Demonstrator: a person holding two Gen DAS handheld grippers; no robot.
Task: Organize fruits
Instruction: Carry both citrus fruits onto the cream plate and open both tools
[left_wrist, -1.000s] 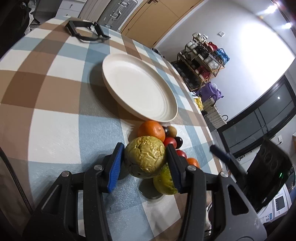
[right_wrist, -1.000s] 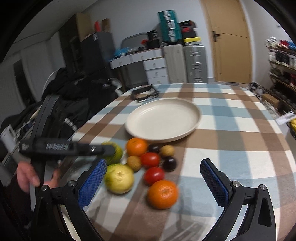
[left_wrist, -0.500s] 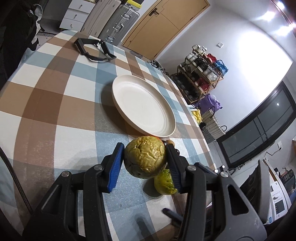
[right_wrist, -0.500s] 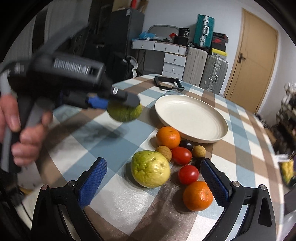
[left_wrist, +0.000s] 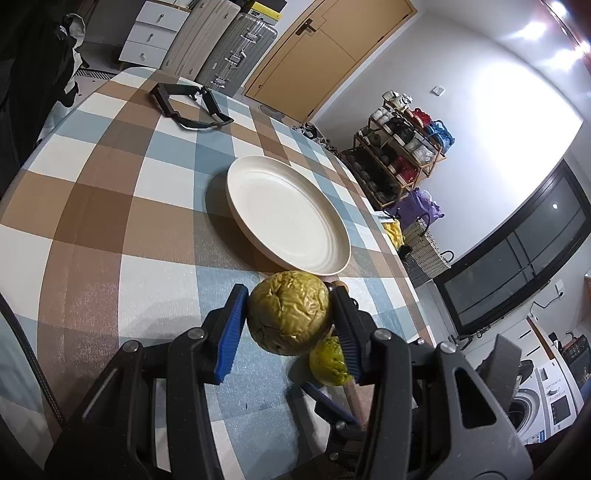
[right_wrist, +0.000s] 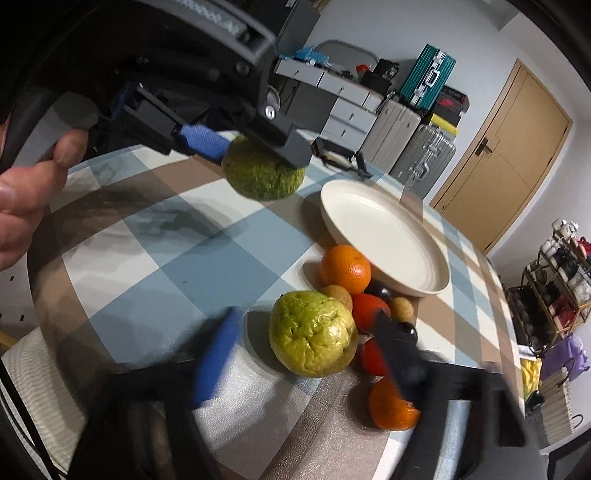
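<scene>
Checked cloth covers the bench (left_wrist: 110, 229), and behind it stand suitcases, drawers and a wooden door. Your left gripper (left_wrist: 290, 317) holds a wrinkled guava (left_wrist: 290, 312) tight between its fingers, lifted clear of the cloth, with the empty plate (left_wrist: 288, 214) straight ahead of it toward the far edge. That line is what your next move turns on, I judge: the plate lies forward of the left fingers, nothing between.

Your right gripper (right_wrist: 306, 347) has just been closing and stands half narrowed around the second guava (right_wrist: 312, 338), which rests on the cloth. The blue pad sits apart from it on one side; the dark finger looks just beside the other, too blurred to call contact. This guava's stem end points toward the near edge, so its long axis runs roughly along the fingers.

Only the right view shows the pile behind it: oranges (right_wrist: 345, 267), tomatoes and small dark fruit, touching the guava. The left view hides most of these behind its own load.
</scene>
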